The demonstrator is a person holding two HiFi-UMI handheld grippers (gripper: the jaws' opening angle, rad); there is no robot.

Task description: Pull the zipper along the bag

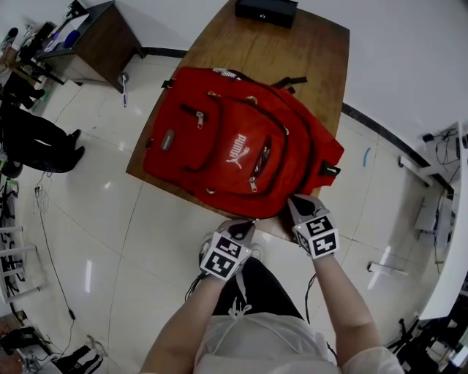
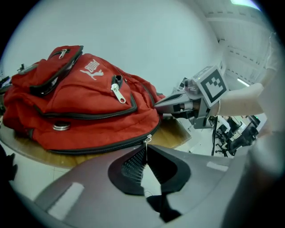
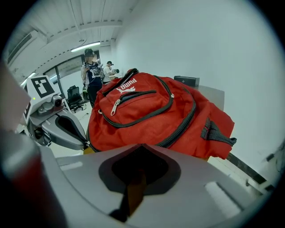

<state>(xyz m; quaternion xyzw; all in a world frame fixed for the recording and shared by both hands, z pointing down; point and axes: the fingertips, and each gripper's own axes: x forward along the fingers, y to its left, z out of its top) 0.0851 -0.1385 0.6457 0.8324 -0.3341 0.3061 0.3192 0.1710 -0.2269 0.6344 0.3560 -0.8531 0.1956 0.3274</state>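
Observation:
A red backpack (image 1: 234, 146) (image 2: 89, 102) (image 3: 151, 116) lies flat on a wooden table (image 1: 278, 44), its bottom edge toward me. My left gripper (image 1: 245, 225) (image 2: 145, 149) is at the bag's near edge, shut on the thin metal zipper pull (image 2: 147, 140) of the dark lower zipper. To its right, my right gripper (image 1: 296, 203) (image 3: 140, 146) has its jaws together against the red fabric at the bag's near right corner. In the left gripper view the right gripper (image 2: 160, 103) comes to a closed point against the bag. How much fabric it pinches is hidden.
A black box (image 1: 265, 10) sits at the table's far end. A dark desk (image 1: 95, 36) stands at the back left, with a person (image 1: 36, 139) near it on the tiled floor. Two people (image 3: 93, 67) stand far behind the bag.

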